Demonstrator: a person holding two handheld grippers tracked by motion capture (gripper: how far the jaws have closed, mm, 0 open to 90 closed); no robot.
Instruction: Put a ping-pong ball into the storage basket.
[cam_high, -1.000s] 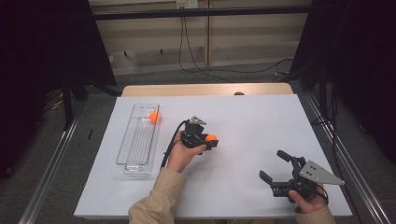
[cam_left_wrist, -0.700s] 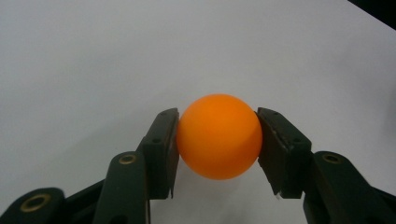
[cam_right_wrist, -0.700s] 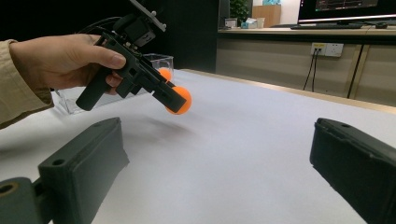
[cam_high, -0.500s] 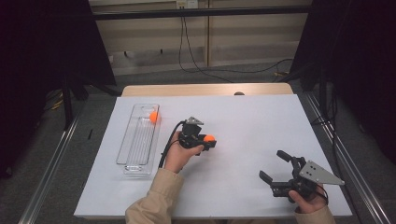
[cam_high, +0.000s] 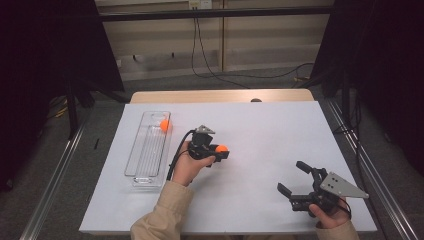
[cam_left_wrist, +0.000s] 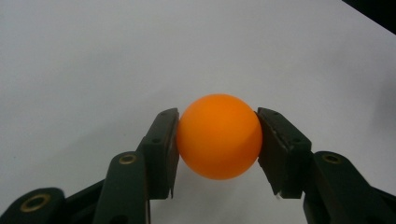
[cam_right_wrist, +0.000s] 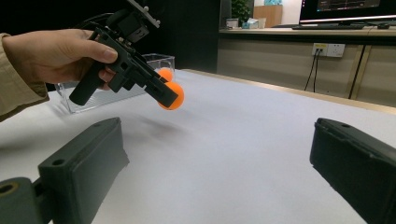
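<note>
Left tool (cam_high: 218, 150) gripped an orange ball (cam_left_wrist: 219, 136), held just above the white desk (cam_high: 260, 130), right of the clear tray (cam_high: 148, 150). Right tool (cam_high: 300, 186) idle, jaws wide, empty. Step: carrying. Next move likely needs swinging leftward over tray beside second ball (cam_high: 164, 125).

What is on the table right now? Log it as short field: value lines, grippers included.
surface: white table
left gripper: shut on an orange ball, held clear of the table
right gripper: open, nothing between its jaws, near the table's front right
clear tray: at the table's left, lengthwise away from the person
second orange ball: in the tray's far end
likely next step: carry the held ball to the tray
</note>
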